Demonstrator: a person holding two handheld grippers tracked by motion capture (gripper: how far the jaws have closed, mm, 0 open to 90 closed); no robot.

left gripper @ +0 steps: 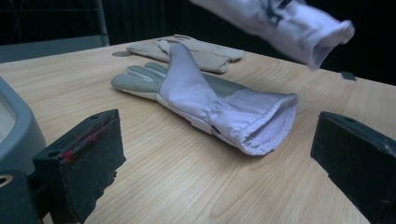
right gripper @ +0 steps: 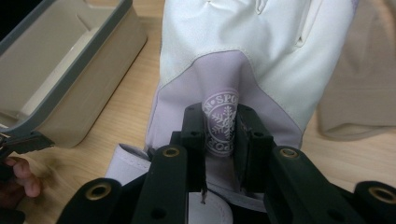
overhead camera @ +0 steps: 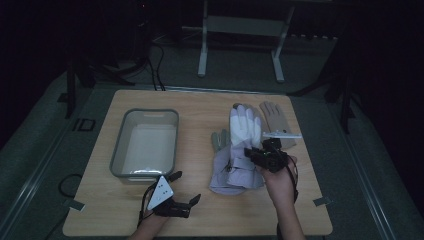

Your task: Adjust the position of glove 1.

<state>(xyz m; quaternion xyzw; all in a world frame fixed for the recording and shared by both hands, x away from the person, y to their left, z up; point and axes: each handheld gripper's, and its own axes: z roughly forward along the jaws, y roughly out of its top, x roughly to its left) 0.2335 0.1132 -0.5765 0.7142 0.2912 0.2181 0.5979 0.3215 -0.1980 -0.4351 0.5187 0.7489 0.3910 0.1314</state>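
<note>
Now white glove [right gripper: 243,60] pinched between right tool [right gripper: 219,140] jaws.

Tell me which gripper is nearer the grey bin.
Left. The left gripper hovers open just off the grey bin's near corner. The right gripper is across the table, shut on the lavender glove, lifted over its mate.

You can read one mark: a round white printed badge [right gripper: 221,122] on the lilac cuff of the white-and-lilac glove [right gripper: 252,56], just beside the grey tub [right gripper: 70,70]. Around its rim the letters "SPO" are legible; the rest is hidden behind the black jaws pinching the fabric. A snowflake sign sits at the badge's centre. Nothing else carries readable text.
</note>
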